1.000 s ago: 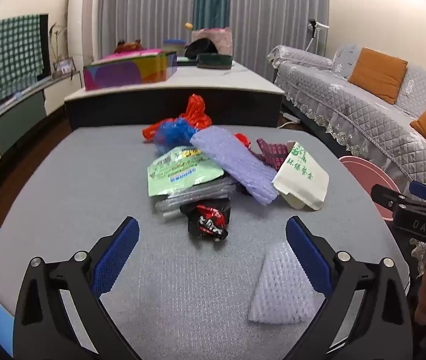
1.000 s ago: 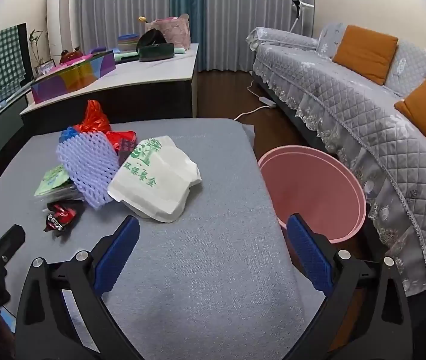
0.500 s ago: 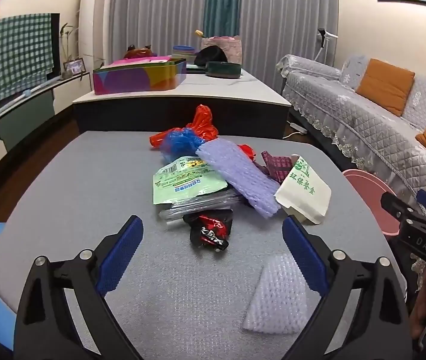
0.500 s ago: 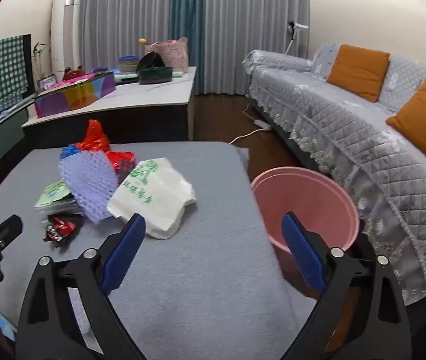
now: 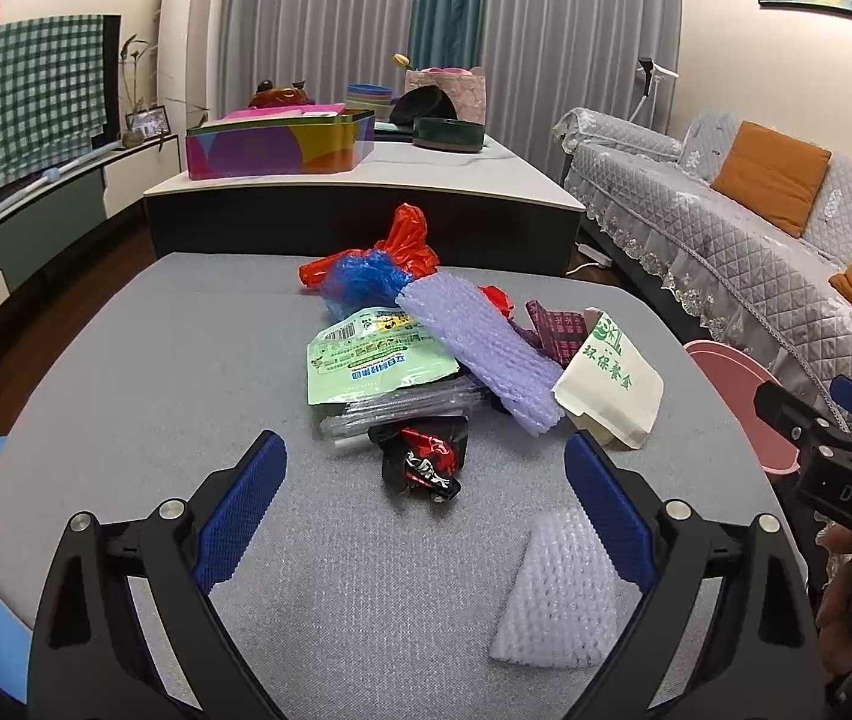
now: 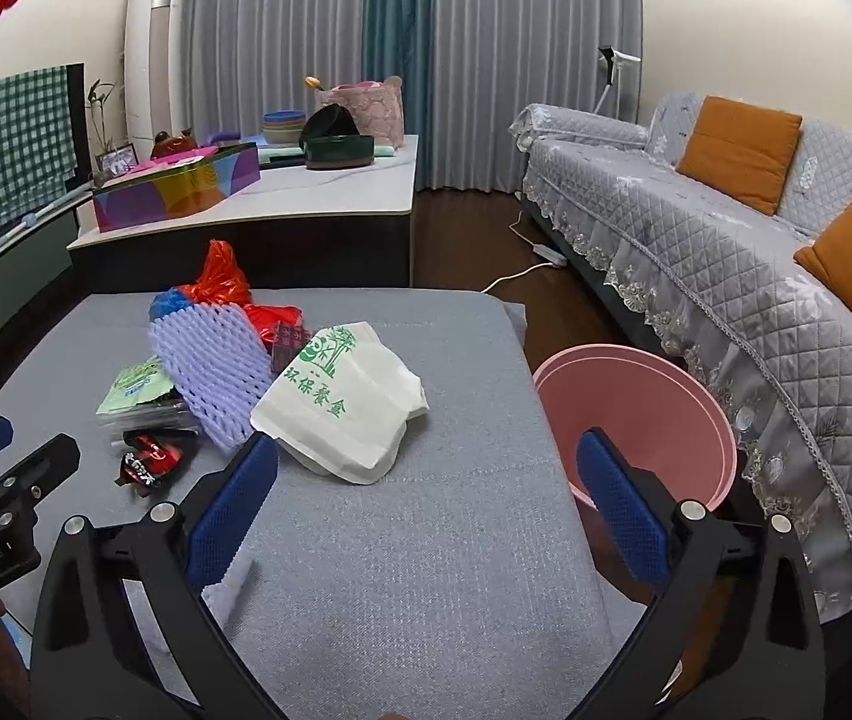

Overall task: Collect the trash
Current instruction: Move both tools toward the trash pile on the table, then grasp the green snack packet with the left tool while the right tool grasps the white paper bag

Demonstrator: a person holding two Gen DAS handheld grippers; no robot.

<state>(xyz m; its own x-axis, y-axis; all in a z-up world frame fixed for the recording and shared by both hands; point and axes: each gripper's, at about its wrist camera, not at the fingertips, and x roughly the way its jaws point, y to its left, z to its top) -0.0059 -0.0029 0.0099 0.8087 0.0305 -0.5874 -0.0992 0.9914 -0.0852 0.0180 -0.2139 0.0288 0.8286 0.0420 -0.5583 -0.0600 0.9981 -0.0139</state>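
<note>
Risen left hand-held gripper [image 5: 423,495], wrapper [image 5: 423,461] ahead.

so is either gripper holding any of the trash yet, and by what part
Nothing is held. The left gripper and right gripper are both open above the grey table, with no trash between their fingers.

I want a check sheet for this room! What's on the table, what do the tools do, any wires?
Surface: grey table, cloth-covered.
Job's things: white paper bag, purple foam net, green packet, red-black wrapper, white foam net, red and blue plastic bags; pink bin beside the table.
Clutter: colourful box and bowls on the far counter.
Grippers: left tool open, empty; right tool open, empty.
Cables: white cord and power strip on floor.
Surroundings: sofa, orange cushions, curtains.
</note>
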